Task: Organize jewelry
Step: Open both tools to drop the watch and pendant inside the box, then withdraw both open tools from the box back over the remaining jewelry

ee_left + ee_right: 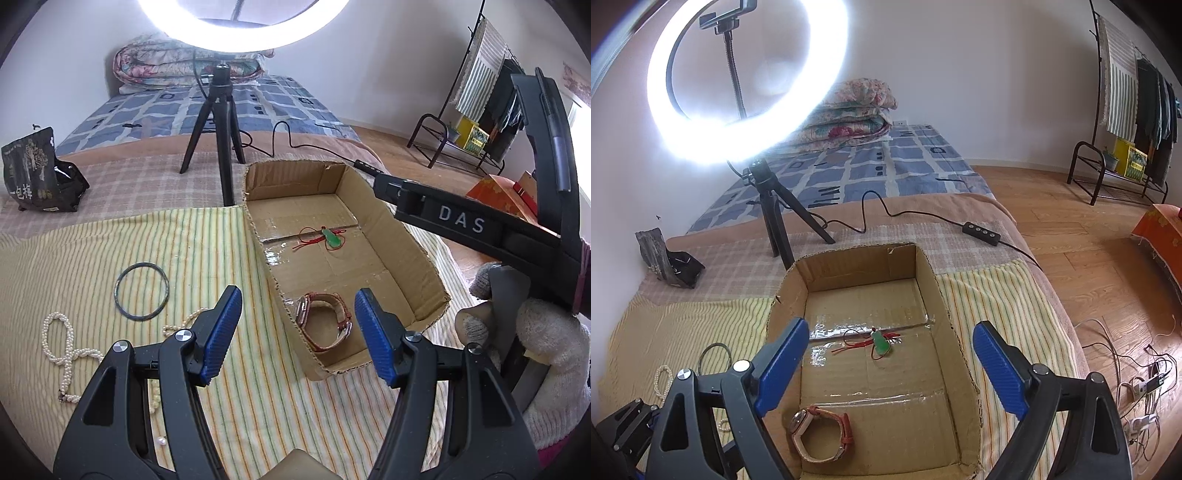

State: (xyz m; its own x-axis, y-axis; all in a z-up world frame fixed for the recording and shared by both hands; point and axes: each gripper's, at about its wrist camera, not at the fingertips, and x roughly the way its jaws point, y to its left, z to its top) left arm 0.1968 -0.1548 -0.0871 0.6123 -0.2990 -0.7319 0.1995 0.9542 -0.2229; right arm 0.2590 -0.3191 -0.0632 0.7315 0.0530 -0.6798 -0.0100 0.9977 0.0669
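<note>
An open cardboard box [417, 291] [932, 288] sits on the striped cloth. Inside lie a red-strapped watch [325, 325] [822, 432] near the front and a green pendant on a red cord [330, 236] [881, 343] further back. A dark bangle [141, 290] [714, 350] and a pearl necklace [68, 350] [663, 376] lie on the cloth left of the box. My left gripper [297, 338] is open and empty, above the box's front left corner near the watch. My right gripper [890, 365] is open and empty above the box.
A ring light on a black tripod [218, 122] [768, 206] stands behind the box, its cable and controller [982, 232] trailing right. A black bag [37, 177] [670, 262] lies at the back left. Wooden floor, a clothes rack [1123, 110] and cables [1137, 376] are to the right.
</note>
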